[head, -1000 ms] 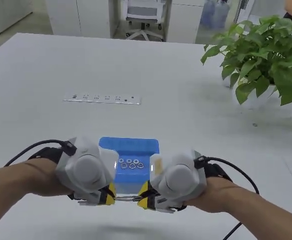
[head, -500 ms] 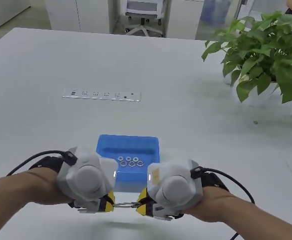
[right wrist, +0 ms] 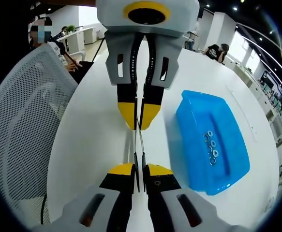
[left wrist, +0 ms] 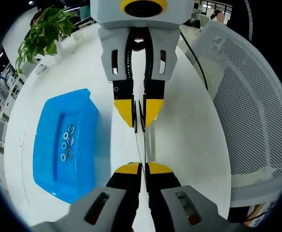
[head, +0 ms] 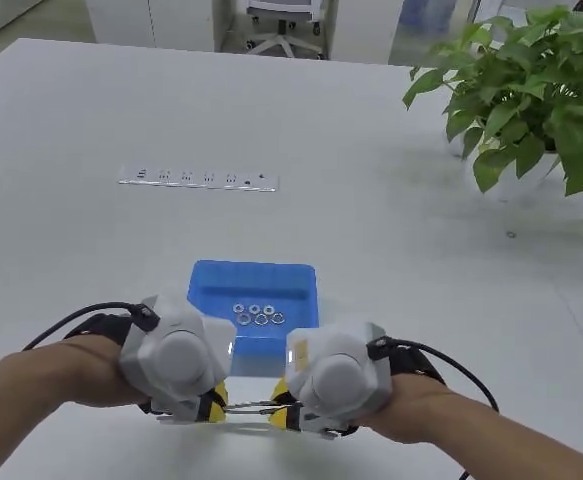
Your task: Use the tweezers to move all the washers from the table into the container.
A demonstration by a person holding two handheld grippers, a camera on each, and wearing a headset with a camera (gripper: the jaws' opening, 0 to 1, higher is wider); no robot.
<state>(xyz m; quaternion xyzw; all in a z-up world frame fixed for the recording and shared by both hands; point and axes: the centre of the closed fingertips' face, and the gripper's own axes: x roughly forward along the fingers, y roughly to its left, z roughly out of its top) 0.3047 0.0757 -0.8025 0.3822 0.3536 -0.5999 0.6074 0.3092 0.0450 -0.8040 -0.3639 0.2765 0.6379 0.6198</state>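
The washers (head: 256, 316), six or so, lie flat in a tight cluster on the floor of the container (head: 211, 290), a shallow blue tray. Every washer that can be made out is inside it. On that evidence the transfer is judged at or near completion.

The container stands level on the bench (head: 391, 190), close to the near edge and roughly midway along it.

The tweezers (head: 249, 407) hang level above the bench, between the container and the near edge. Their long axis runs parallel to that edge. Which end carries the tips cannot be told.

The left tongs (head: 217, 401) are clenched on the left end of the tweezers, and the right tongs (head: 282, 413) on the right end. The two face each other nose to nose, near but apart, with the thin metal bridging the gap.

Governing relation: the washers lie just beyond the tongs towards the far edge, square to the long axis of the tweezers. The cluster sits about midway between the two, so neither side is clearly nearer.

Judgement: any further pick needs one side to let go and the other to swing the tweezers a quarter turn towards the far edge. The tweezers could slip at that handover.
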